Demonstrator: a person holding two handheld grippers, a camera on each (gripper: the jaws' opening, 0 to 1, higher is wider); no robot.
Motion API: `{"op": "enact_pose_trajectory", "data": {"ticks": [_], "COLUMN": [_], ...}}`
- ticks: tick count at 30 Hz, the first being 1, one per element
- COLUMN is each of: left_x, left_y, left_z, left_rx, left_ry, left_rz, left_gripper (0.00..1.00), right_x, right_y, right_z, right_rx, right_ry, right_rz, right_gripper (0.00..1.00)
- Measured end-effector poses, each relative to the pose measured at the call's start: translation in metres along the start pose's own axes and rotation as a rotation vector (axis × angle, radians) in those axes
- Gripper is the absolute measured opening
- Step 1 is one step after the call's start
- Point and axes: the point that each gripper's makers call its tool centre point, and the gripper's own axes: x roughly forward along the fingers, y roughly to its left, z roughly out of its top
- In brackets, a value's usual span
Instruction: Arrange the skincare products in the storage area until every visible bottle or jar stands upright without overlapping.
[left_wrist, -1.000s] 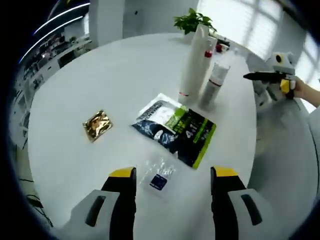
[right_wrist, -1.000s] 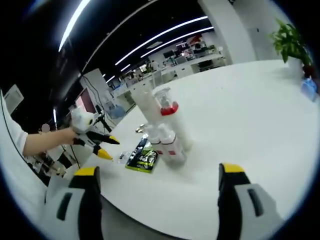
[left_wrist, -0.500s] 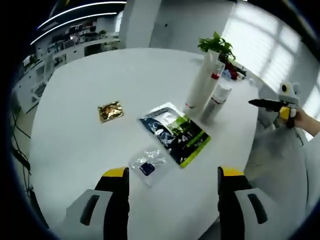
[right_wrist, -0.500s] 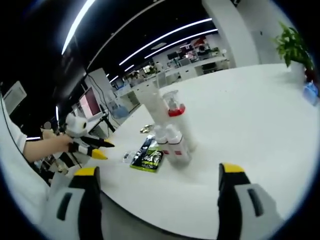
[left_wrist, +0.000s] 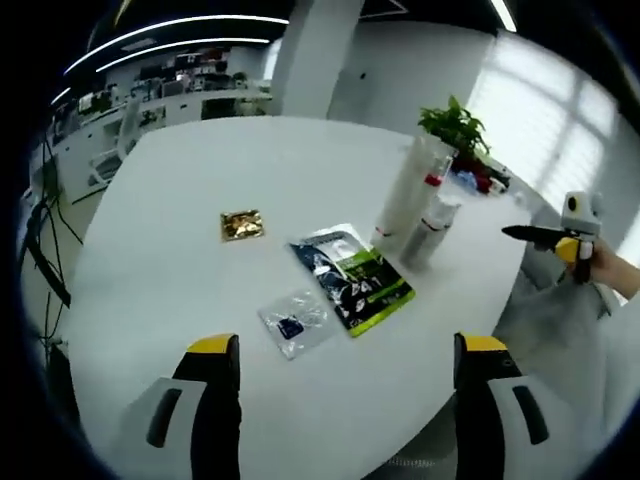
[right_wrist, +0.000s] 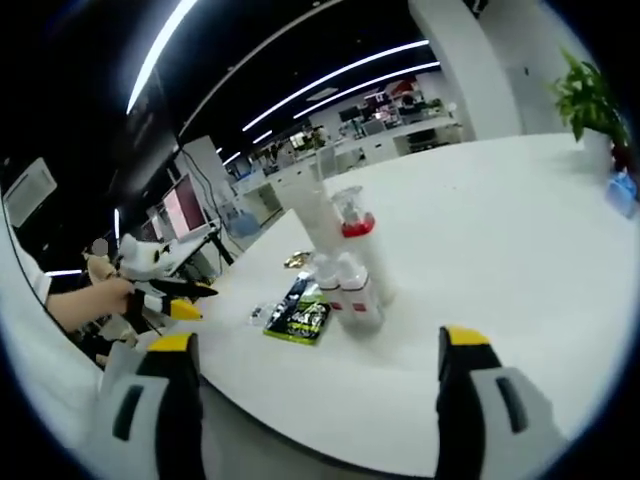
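Bottles stand upright beside a sachet on the table.

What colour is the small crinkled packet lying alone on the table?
Gold: the packet is shiny gold foil, clearest in the left gripper view.

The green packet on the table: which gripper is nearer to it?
Left. The left gripper hovers just short of the green packet; the right gripper is beyond the table edge, past the bottles.

bright, even | window glare | ceiling strips | soft fisheye edges
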Motion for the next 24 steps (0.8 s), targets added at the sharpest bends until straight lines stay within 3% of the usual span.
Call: {"op": "enact_pose_trajectory", "data": {"ticks": [14,24], "left_x": [-0.017,-0.022], "left_y": [-0.001,-0.002], "left_z": [-0.004,-0.009], "left_rx": [-0.061,-0.04], "left_ry": [-0.054,-0.037], "left_rz": [0.065,0.083], "left_gripper": [0.97,0.97], "right_x": [-0.006,-0.006], "right_y": [-0.001,0.0], "right_z": [-0.002,-0.002], "right_rx": [-0.01,-0.012], "right_ry": [0.022,0.021], "right_rz": [0.011,0.022], "right_gripper": [0.99,0.99]}}
